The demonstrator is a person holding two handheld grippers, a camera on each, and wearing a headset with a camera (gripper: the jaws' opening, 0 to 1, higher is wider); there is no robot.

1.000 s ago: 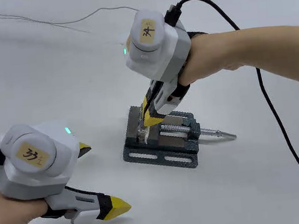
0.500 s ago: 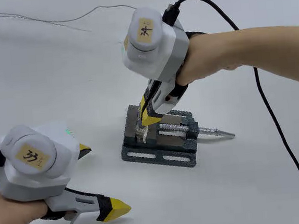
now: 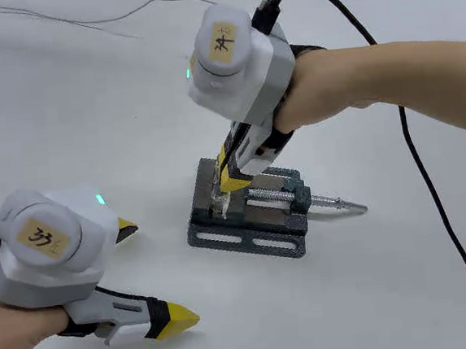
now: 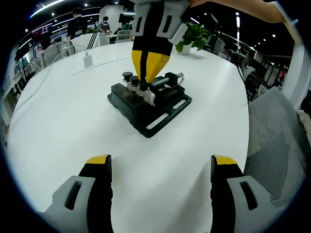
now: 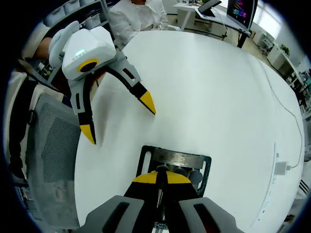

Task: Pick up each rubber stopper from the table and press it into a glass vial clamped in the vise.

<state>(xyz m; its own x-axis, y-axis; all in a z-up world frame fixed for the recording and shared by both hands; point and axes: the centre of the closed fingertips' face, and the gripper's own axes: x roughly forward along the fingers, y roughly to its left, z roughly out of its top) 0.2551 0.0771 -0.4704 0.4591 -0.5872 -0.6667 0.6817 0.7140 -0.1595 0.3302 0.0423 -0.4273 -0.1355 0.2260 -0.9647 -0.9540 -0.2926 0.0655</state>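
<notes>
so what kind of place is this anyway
Probably an open-plan office or lab workspace: a large white table, a grey mesh chair beside it, and a potted plant at the table's far edge under rows of ceiling lights.

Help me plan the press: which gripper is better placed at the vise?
Right: the right gripper, jaws shut, sits over the clear glass vials in the dark metal vise; the left gripper hangs open, apart.

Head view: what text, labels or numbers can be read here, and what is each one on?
right gripper, top sticker: handwritten, perhaps "34", not certain.
left gripper, top sticker: handwritten, perhaps "33", not certain.
vise: no readable text.
</notes>
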